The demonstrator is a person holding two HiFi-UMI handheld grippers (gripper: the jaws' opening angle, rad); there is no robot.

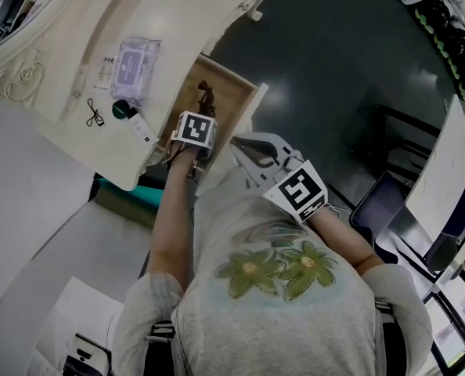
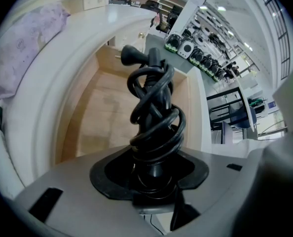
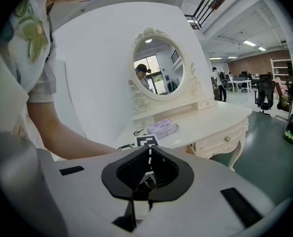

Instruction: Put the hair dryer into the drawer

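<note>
The black hair dryer [image 2: 154,112], its cord wound in loops round it, sticks out from my left gripper [image 2: 154,174], which is shut on its lower end. It hangs over the pale wooden floor of the open drawer [image 2: 104,112]. In the head view the left gripper [image 1: 199,128] points down into the drawer [image 1: 231,84], with the dryer [image 1: 207,96] dark beneath it. My right gripper [image 1: 244,146] is held off to the right of the drawer, shut and empty. Its black pads [image 3: 136,164] meet at the tips.
The white dressing table [image 1: 178,22] carries a purple wipes pack [image 1: 135,65], a small dark-capped tube [image 1: 131,116] and a thin black clip [image 1: 94,116]. Its oval mirror [image 3: 159,70] stands behind. The drawer's white front [image 1: 250,116] juts toward me. A dark chair [image 1: 385,198] stands at right.
</note>
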